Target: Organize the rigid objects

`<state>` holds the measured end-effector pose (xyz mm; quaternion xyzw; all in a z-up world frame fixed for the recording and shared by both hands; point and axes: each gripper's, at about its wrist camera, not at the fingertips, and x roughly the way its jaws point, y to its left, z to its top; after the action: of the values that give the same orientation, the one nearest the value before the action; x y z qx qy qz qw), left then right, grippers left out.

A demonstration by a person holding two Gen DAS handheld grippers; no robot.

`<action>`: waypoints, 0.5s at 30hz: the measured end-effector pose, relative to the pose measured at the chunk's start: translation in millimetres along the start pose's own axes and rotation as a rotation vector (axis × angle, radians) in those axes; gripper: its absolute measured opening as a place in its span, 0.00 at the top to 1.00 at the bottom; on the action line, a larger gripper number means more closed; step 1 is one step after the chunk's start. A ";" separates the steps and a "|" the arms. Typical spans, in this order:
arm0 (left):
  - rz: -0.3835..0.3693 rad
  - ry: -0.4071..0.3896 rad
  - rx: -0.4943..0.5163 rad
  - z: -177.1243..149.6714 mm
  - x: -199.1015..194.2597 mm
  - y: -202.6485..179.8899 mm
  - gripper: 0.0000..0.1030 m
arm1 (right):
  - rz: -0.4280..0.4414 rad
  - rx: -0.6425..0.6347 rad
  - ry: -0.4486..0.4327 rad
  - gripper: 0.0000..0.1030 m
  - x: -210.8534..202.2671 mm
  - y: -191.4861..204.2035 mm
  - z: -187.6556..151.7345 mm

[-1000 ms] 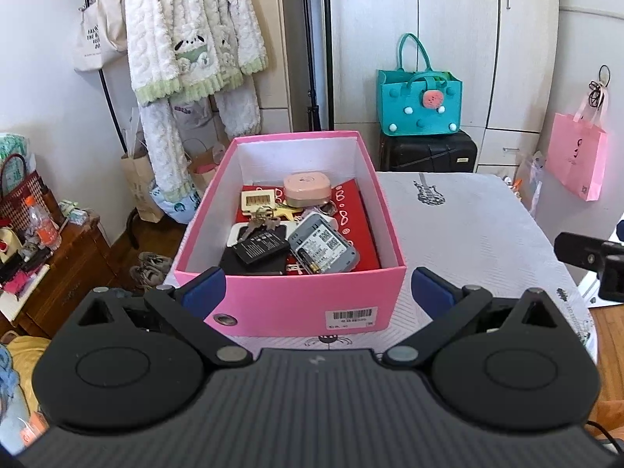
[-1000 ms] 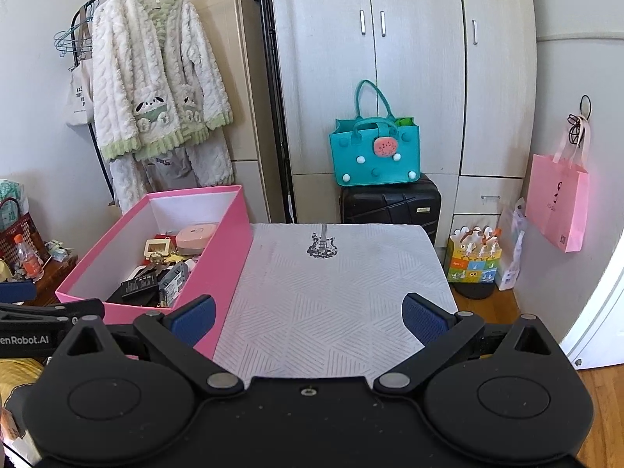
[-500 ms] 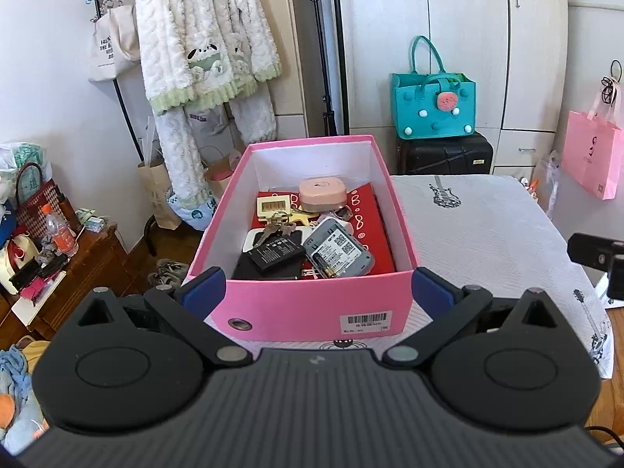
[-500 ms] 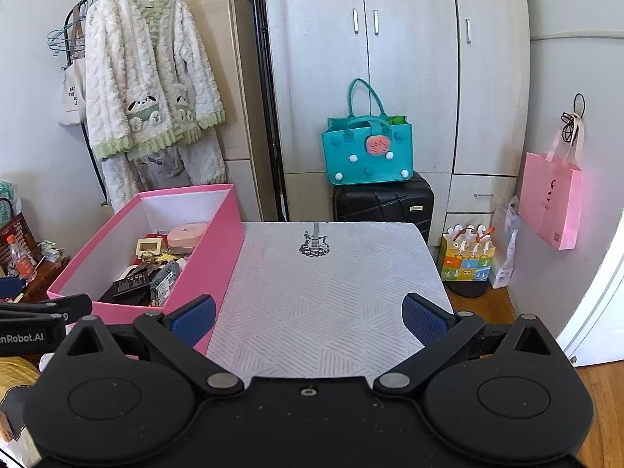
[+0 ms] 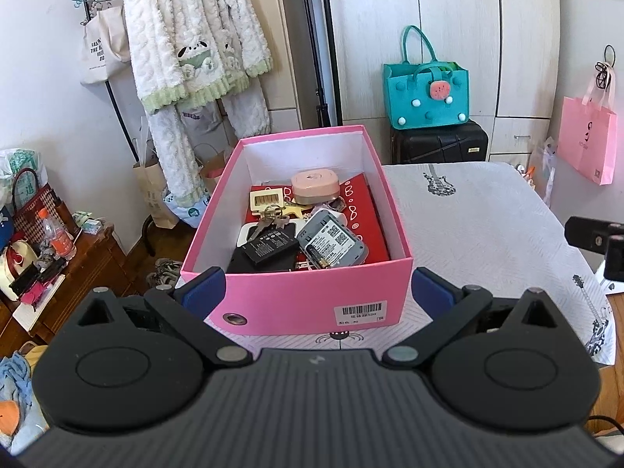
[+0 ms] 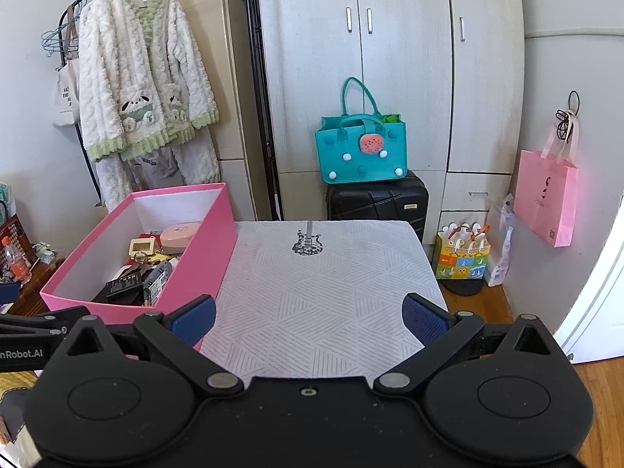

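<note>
Right now my left gripper point(image 5: 318, 290) has its blue fingers point(image 5: 202, 288) spread wide, and they pinch nothing. Between and just past them sits the pink box point(image 5: 308, 304) on the counter point(image 5: 479, 230), which has a white cloth with little guitars on it. Inside the box, nearest my fingers, lie a black battery point(image 5: 269, 247) and a grey gadget with a sticker point(image 5: 331, 243). Farther in are some keys point(image 5: 271, 214), a cream tag point(image 5: 266, 199) and a round pink case point(image 5: 315, 186), all on top of a red flat box point(image 5: 366, 214).

My right gripper point(image 6: 308, 318) is spread wide too, with nothing held. Only bare cloth lies between and past its fingers point(image 6: 423, 318). The pink box is off to the left of them, and its near corner is just by the left finger. A teal bag point(image 6: 362, 150) sits on a black suitcase point(image 6: 376, 201) far ahead, beyond the counter.
</note>
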<state>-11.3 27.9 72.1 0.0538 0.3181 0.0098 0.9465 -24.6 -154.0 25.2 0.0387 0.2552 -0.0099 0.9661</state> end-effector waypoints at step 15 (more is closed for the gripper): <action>-0.010 -0.025 0.014 -2.3 -2.8 -0.1 0.00 | -0.024 -0.009 -0.015 0.00 -6.4 1.5 -5.9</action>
<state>-14.8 27.8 71.9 0.0590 0.3068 0.0022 0.9499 -33.0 -152.0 23.3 0.0315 0.2485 -0.0206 0.9679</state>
